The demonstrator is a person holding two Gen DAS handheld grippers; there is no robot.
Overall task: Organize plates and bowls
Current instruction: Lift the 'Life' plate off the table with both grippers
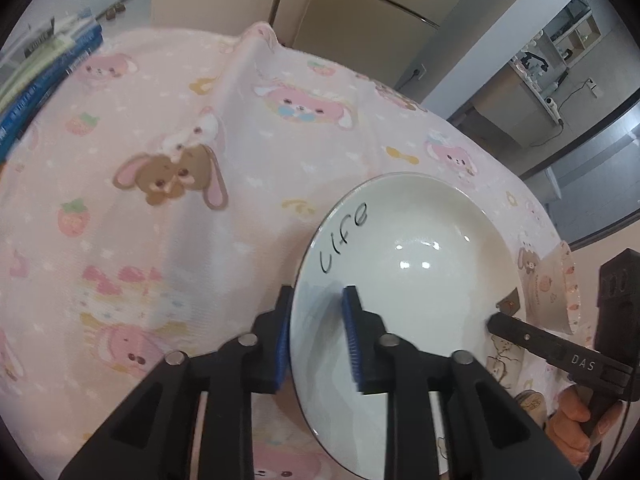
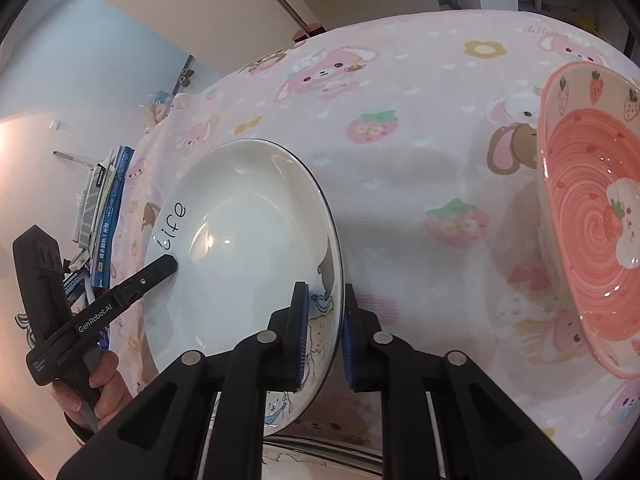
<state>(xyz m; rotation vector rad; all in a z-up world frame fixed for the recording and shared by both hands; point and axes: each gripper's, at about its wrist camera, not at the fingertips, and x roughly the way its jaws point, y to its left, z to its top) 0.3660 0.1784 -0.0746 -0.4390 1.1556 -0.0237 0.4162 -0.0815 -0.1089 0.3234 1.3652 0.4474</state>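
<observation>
White "Life" plate (image 1: pixel 404 268) sits between your two grippers, each pinching an opposite rim. Left gripper (image 1: pixel 316 336): rim runs between its blue pads (image 1: pixel 351 336), one finger under, one on the inner face; closed onto the plate. Right gripper (image 2: pixel 325 332): narrowly parted, clamped on the far edge, cartoon-printed rim between its fingers. Count: one white plate, one pink strawberry bowl (image 2: pixel 592 216) up and to the right of your right gripper, apart from it. Pink bunny cloth (image 1: pixel 160 200) covers the table. Stack of books (image 2: pixel 102 208) beyond the plate, past your left gripper.
</observation>
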